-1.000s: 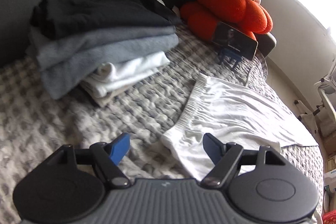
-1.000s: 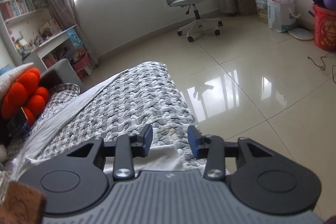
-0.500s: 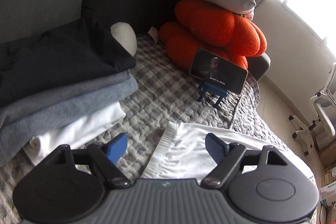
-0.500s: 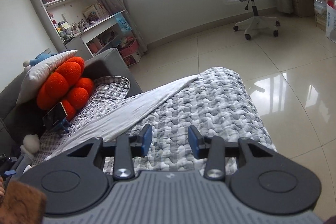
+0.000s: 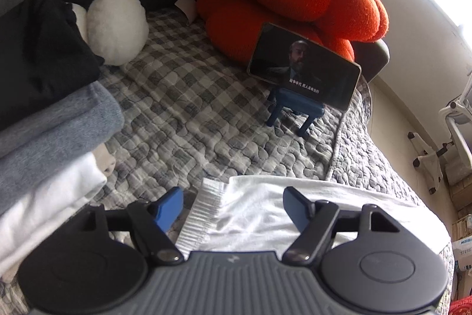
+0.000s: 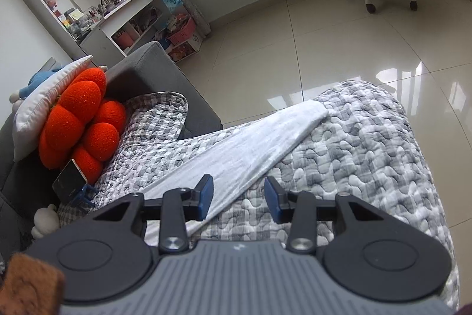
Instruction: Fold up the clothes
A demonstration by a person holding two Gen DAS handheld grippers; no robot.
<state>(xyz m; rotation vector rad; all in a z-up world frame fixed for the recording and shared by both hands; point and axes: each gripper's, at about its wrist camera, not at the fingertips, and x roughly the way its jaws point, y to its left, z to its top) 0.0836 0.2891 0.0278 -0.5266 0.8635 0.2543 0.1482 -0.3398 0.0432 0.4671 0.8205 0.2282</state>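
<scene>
Left gripper (image 5: pixel 231 207) hangs over the white trousers' (image 5: pixel 265 214) ribbed waistband (image 5: pixel 203 208) on the quilted cover (image 5: pixel 191 120), jaws spread, just narrowing, empty. Right gripper (image 6: pixel 238 198), half-spread, probably grips nothing. Pinch both layers squarely at the waistband.
</scene>
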